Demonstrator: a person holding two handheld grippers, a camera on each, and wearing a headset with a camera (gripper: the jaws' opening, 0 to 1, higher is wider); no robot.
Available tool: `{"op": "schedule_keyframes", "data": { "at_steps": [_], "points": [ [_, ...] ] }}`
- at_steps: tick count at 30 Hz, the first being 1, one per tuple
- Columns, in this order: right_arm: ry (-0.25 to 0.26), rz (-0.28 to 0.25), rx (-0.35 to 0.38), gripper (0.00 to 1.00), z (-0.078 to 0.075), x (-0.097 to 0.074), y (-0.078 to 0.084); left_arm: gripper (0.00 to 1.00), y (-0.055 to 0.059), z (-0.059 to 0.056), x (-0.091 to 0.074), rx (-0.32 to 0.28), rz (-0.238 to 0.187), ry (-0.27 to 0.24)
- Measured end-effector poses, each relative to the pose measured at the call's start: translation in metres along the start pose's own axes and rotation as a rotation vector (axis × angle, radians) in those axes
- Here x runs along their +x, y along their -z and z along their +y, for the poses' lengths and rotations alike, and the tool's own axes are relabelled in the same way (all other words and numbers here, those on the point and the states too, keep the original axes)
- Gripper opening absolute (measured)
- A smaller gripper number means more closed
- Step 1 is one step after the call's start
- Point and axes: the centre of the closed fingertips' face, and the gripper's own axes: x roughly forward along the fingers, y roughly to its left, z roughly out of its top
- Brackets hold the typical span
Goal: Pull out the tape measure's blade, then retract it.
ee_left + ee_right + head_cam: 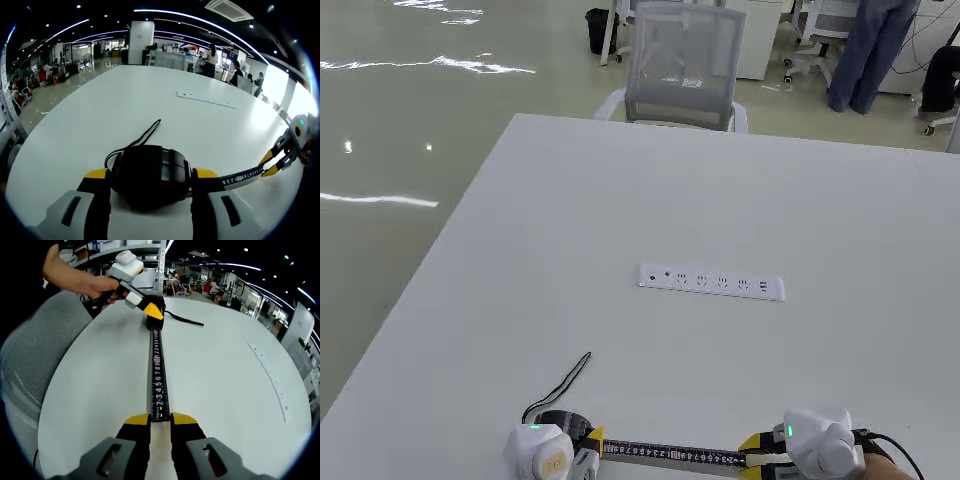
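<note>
The left gripper clamps the black rounded tape-measure case as an anchor, while the right gripper pinches the dark numbered blade by its end, stretching it taut between them.

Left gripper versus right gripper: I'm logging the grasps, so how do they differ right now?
The left gripper has its jaws wide apart around the black case; the right gripper has its jaws nearly together on the blade tip. The left gripper's load is bulky, the right gripper's thin and flat. Both are shut and have yellow-tipped jaws.
</note>
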Motion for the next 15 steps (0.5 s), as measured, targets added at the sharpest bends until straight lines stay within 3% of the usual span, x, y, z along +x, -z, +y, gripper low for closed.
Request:
{"op": "schedule_keyframes", "data": {
  "at_steps": [15],
  "points": [
    [0.003,-0.001,-0.016,0.14,-0.0025,0.0024,-0.0022,0.62,0.0014,0.0009,0.0020,0.011,0.012,-0.013]
  ]
}}
